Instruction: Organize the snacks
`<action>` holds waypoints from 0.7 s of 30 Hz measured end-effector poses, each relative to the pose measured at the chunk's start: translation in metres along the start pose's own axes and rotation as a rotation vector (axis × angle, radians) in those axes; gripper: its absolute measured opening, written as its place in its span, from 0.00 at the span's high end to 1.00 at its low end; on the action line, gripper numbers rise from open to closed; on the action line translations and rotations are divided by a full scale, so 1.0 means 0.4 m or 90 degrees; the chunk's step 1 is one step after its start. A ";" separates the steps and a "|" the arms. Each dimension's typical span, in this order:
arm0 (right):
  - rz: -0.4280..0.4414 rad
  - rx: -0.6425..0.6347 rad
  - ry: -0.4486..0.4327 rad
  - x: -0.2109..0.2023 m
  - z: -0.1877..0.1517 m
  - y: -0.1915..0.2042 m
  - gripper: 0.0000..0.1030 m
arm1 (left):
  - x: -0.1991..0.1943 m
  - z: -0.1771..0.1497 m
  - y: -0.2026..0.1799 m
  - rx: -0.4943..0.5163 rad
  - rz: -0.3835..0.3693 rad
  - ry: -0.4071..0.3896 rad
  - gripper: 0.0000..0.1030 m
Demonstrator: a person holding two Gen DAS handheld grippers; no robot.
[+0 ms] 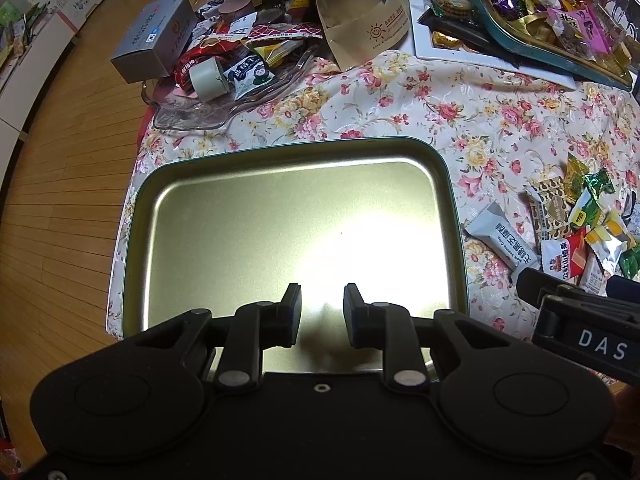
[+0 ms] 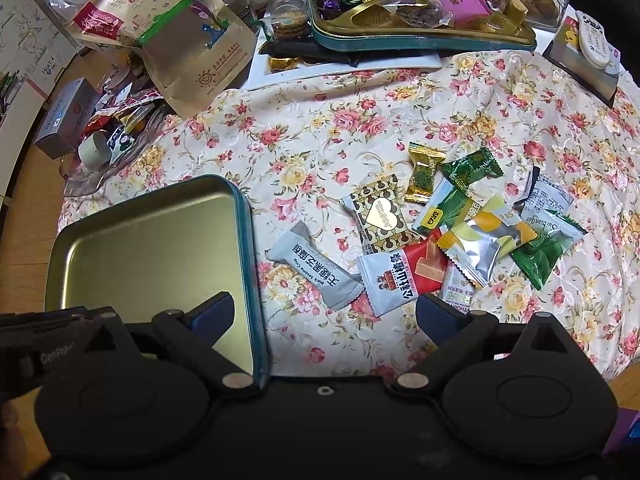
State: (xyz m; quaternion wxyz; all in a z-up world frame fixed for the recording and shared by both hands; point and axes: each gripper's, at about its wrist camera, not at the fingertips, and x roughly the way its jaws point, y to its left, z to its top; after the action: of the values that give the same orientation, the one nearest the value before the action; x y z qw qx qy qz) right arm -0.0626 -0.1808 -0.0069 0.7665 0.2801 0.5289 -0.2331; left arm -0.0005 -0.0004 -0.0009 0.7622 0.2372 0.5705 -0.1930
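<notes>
An empty gold tin tray with a teal rim (image 1: 152, 208) lies on the floral cloth; it also shows in the right wrist view (image 2: 248, 240). My left gripper (image 1: 322, 300) hovers over the tray's near edge, open with a narrow gap and empty. To the tray's right lies a pile of wrapped snacks: a grey sesame crisp packet (image 2: 316, 266), a white and red packet (image 2: 400, 280), a gold heart packet (image 2: 380, 216), a silver and yellow packet (image 2: 484, 244) and green packets (image 2: 472, 168). My right gripper (image 2: 324, 310) is wide open and empty just before the grey packet.
A clear glass dish (image 1: 192, 108) of snacks and a grey box (image 1: 156, 40) sit at the far left. A brown paper bag (image 2: 196, 52), a white tray (image 2: 344, 68) and a full teal tin (image 2: 420, 38) stand at the back. The table edge and wooden floor (image 1: 68, 200) lie to the left.
</notes>
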 end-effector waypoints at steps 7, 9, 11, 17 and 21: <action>0.002 0.000 0.006 0.002 0.001 0.000 0.00 | 0.002 -0.001 0.001 -0.002 -0.003 0.003 0.69; 0.001 -0.001 0.005 0.002 0.001 0.000 0.00 | 0.002 -0.001 0.001 -0.002 -0.003 0.003 0.69; 0.001 -0.001 0.005 0.002 0.002 -0.001 0.00 | 0.002 0.000 0.001 -0.001 -0.004 0.003 0.69; 0.000 -0.004 0.010 0.003 0.000 0.000 0.00 | 0.001 -0.001 -0.001 0.000 -0.006 0.005 0.69; 0.000 -0.003 0.011 0.004 0.000 -0.001 0.00 | 0.000 -0.001 -0.001 -0.001 -0.007 0.005 0.69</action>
State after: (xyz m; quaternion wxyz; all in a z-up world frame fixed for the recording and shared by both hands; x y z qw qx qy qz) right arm -0.0623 -0.1811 -0.0086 0.7625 0.2801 0.5363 -0.2291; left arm -0.0010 -0.0003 -0.0011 0.7593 0.2343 0.5746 -0.1959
